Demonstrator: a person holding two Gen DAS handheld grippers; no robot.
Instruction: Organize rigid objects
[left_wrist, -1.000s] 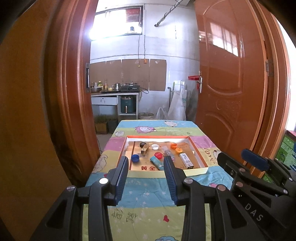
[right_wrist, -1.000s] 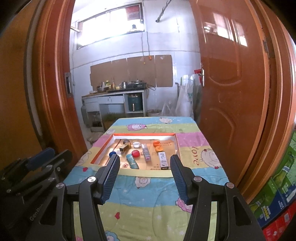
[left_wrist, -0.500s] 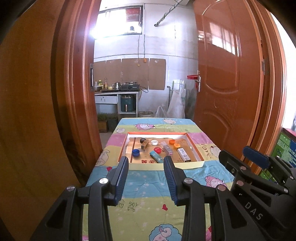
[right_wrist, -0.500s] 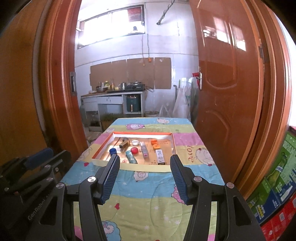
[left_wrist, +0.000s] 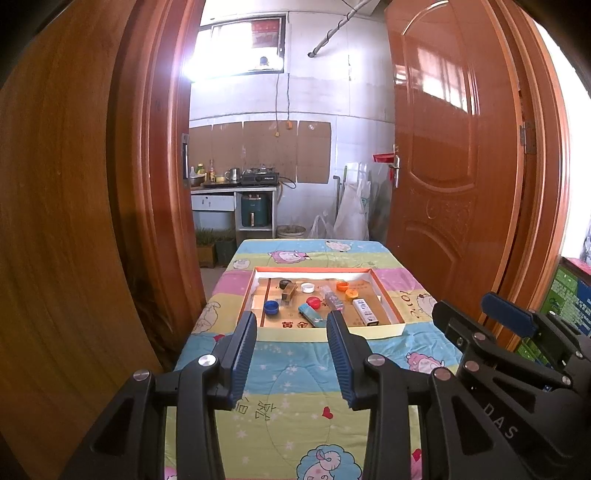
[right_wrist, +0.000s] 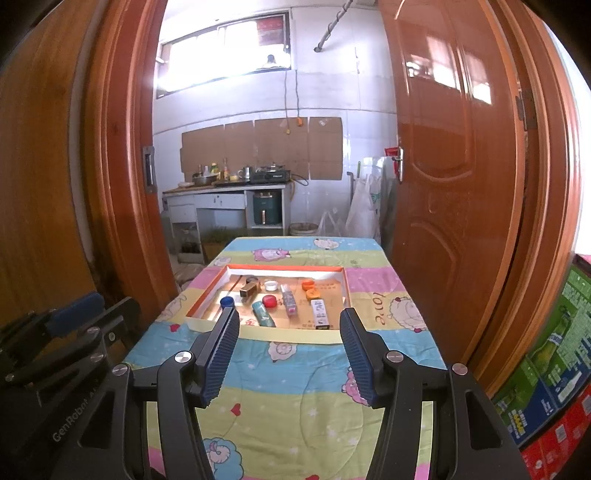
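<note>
A shallow cardboard tray with an orange rim lies on a table with a cartoon-print cloth. Inside it sit a blue cap, a red cap, a white cap, two orange caps, a teal tube, a clear bottle, a white box and a brown block. My left gripper and right gripper both hover open over the near cloth, short of the tray, with nothing between the fingers.
Orange wooden doors flank the table on both sides. Behind it stand a counter with a stove and bags by the wall. Stacked printed cartons sit low at the right. The right gripper's body shows in the left wrist view.
Both views have pulled back from the table: the tray looks smaller and farther, and more of the cloth shows below the fingers. Jaw gaps are unchanged.
</note>
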